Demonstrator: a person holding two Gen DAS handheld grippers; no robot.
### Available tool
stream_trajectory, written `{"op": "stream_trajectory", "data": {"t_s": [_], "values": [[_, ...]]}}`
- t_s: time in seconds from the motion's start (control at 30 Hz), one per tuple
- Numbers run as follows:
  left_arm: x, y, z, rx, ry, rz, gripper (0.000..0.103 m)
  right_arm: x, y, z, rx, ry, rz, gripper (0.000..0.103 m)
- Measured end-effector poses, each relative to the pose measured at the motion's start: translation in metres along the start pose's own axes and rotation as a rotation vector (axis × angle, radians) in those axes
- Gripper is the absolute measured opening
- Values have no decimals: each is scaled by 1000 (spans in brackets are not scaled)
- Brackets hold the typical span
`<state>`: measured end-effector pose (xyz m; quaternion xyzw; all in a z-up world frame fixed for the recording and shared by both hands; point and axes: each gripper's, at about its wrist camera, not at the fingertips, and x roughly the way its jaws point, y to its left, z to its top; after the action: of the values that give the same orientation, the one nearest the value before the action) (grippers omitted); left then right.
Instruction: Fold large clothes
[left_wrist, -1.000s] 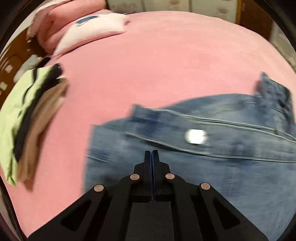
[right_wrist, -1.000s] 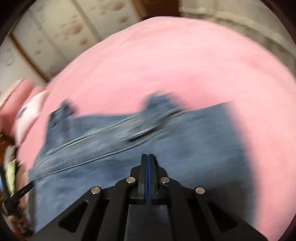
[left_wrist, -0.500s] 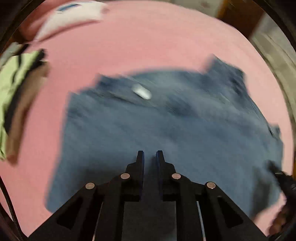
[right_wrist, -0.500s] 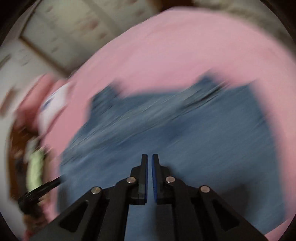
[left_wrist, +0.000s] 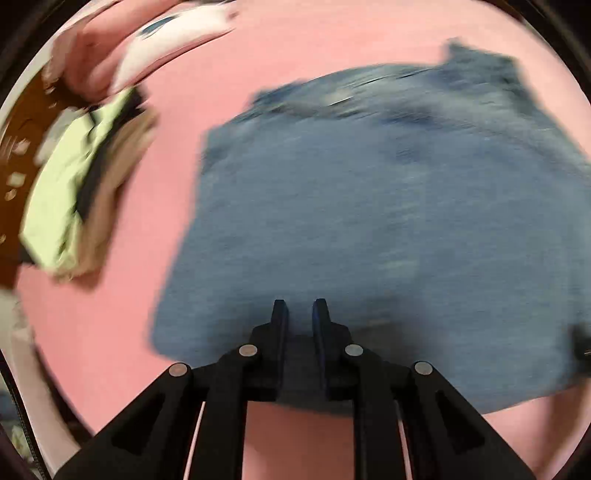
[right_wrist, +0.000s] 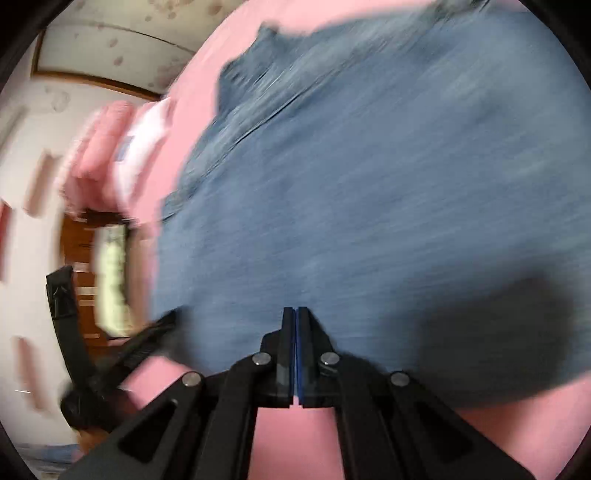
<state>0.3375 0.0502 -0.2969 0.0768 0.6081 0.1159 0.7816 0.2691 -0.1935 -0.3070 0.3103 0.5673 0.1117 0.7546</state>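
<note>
A folded blue denim garment (left_wrist: 369, 229) lies on the pink bed (left_wrist: 122, 314); it also fills the right wrist view (right_wrist: 369, 192). My left gripper (left_wrist: 300, 308) hovers over the garment's near edge, its jaws a little apart and empty. My right gripper (right_wrist: 295, 314) is above the near edge too, with its jaws together and nothing visibly between them. The left gripper's arm (right_wrist: 110, 354) shows at the lower left of the right wrist view. Both views are motion-blurred.
A stack of folded clothes, pale green on top (left_wrist: 74, 184), lies on the bed to the left. Pink and white pillows (left_wrist: 155, 40) sit at the far left. Wooden furniture (right_wrist: 81, 258) and a wall stand beyond the bed.
Both grippers have let go of the denim and pulled back toward its near edge. The left jaws opened a little; the right opened briefly and closed again. The garment now lies flat.
</note>
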Motion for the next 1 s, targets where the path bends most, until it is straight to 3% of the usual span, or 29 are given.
{"op": "stream_trajectory", "data": {"t_s": [0.1,0.17,0.23,0.33,0.43,0.57,0.67,0.8,0.9,1.0], "values": [[21,42,-14,-116,65,-27,13,-38,-30,-2,-7,-57,-77,0],[24,62,-17,-181,72,-116,9,-62,-52,-5,-29,-102,-239,0],[24,67,-18,-180,73,-122,9,-85,-79,-9,2,-137,-374,0],[28,63,-17,-146,62,-84,9,-118,-112,-11,104,-190,-423,0],[24,49,-21,-124,51,-30,9,-123,-111,-10,113,-189,-506,0],[13,43,-23,-144,52,-26,9,-111,-79,-3,50,-189,-619,0],[3,46,-35,-158,61,-48,9,-106,-41,10,16,-222,-502,0],[-2,58,-56,-199,85,-104,9,-80,15,37,-56,-190,-311,0],[-2,65,-73,-253,97,-159,9,-38,67,59,-95,-162,-224,0],[2,74,-90,-308,120,-228,9,-5,99,74,-106,-104,-193,0]]}}
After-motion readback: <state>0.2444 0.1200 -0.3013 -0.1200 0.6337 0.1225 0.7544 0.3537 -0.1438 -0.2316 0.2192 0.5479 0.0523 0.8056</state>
